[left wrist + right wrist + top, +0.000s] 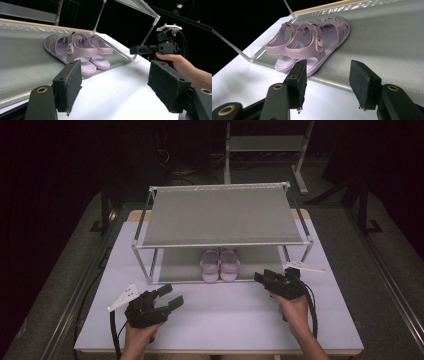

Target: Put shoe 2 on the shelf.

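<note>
Dark surroundings are framing a white tabletop (220,320), on which a two-tier metal-framed shoe rack with grey fabric shelves (220,215) is standing at the centre of the high view. A pair of lilac plastic strapped sandals (220,265) is resting side by side on the lower shelf, near its front edge, heels toward the person.

The right gripper (264,278) is being held at centre right, just in front of the rack, its jaws spread and nothing between them. In the right gripper view the sandals (312,45) are lying in the upper middle, beyond the open pads. The left gripper (169,296) is being kept at lower left, also spread wide and empty; the pair (77,50) is appearing in the upper left of the left gripper view.

The step seems to be a reach for the nearer sandal. It is best done by the jaws being kept wide, lowered under the upper shelf, and closed across a heel strap or sole edge, so that the neighbouring sandal is not being pushed away.
</note>
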Available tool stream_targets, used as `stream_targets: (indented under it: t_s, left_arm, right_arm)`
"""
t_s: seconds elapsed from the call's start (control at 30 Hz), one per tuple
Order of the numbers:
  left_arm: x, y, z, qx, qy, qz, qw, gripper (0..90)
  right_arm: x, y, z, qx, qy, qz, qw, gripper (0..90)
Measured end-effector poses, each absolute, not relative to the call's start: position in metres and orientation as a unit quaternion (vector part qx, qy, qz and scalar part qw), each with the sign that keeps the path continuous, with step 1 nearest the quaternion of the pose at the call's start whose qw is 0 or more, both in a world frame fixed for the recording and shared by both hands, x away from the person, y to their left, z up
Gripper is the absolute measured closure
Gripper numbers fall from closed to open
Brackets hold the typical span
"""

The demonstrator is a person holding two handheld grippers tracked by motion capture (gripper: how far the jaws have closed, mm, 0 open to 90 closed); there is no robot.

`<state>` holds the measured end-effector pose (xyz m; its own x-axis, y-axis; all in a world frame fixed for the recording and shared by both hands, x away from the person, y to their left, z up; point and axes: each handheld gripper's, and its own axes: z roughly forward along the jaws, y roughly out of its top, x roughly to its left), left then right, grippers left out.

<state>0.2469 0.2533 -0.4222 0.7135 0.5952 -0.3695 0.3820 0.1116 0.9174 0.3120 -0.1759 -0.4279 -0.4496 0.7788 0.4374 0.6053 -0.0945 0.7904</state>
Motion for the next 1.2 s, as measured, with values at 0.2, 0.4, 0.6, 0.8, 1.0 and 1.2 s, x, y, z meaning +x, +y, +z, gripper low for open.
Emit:
stream_targets:
  t_s: [0.2,0.4,0.6,0.8,1.0,1.2]
  left_arm:
    - [0.247,0.253,-0.422,0.663,0.369,0.082,0.646,26.8]
    - [0.247,0.253,-0.423,0.663,0.369,0.081,0.646,26.9]
    - [0.247,0.253,-0.423,0.663,0.369,0.082,0.646,26.9]
    - [0.247,0.252,-0.423,0.664,0.369,0.082,0.645,26.8]
    - [0.248,0.252,-0.424,0.664,0.369,0.081,0.645,26.9]
    - [0.248,0.251,-0.424,0.664,0.369,0.081,0.645,26.9]
  right_arm:
    - [0.307,-0.18,-0.429,0.517,0.67,0.527,0.078,46.7]
    - [0.304,-0.183,-0.428,0.514,0.672,0.528,0.079,44.9]
    - [0.3,-0.188,-0.428,0.513,0.673,0.528,0.077,43.6]
    - [0.296,-0.194,-0.428,0.512,0.673,0.528,0.079,41.9]
    - [0.293,-0.199,-0.429,0.51,0.675,0.527,0.08,40.9]
    - [0.29,-0.202,-0.43,0.509,0.677,0.525,0.08,40.7]
